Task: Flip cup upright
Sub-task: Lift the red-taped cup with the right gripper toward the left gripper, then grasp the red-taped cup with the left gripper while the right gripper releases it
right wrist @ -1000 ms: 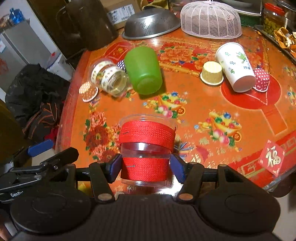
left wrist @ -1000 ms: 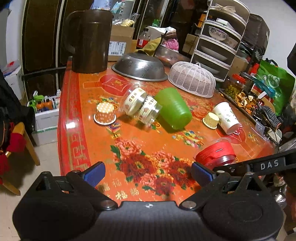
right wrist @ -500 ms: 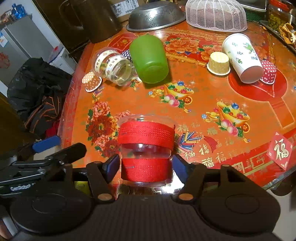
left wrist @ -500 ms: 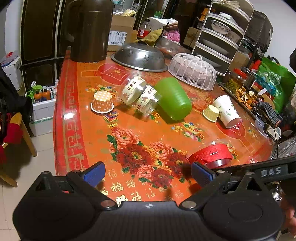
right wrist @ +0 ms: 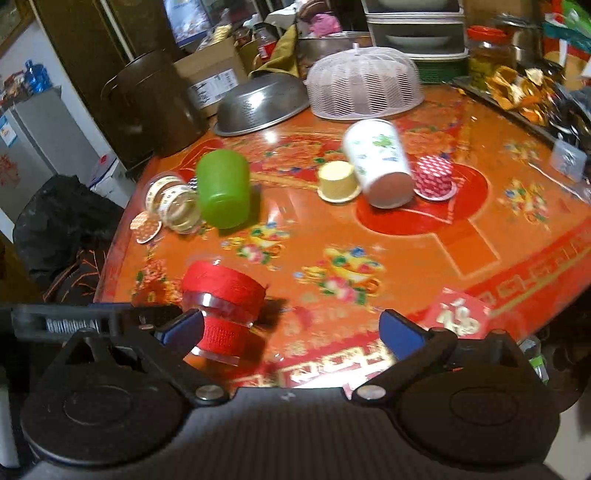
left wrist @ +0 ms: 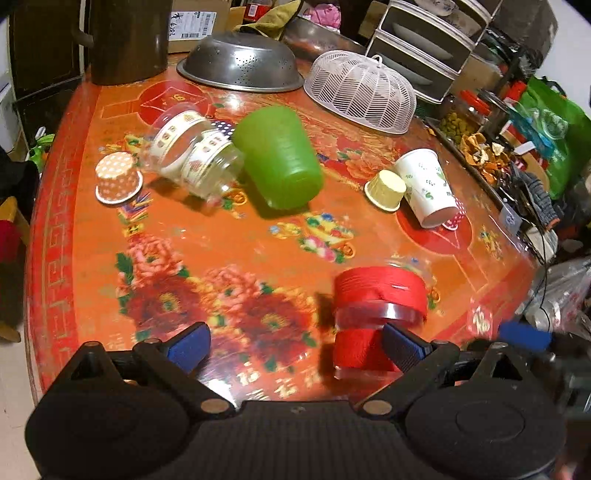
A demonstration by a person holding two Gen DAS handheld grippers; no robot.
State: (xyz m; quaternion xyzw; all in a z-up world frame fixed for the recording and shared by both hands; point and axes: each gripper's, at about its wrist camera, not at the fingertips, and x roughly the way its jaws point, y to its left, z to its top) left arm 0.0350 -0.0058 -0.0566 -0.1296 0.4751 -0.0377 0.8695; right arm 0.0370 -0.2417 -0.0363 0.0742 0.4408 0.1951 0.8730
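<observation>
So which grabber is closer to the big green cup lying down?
Hard to call: both are far back. The green cup lies across the table from the left gripper and the right gripper, both open near the red-wrapped cup.

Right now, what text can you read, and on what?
"福": red sticker at the table edge.
"GenRobot.AI", blurred and uncertain: side of the left gripper, right wrist view.
Box label, jar bands, gold table characters: too blurred to read.
</observation>
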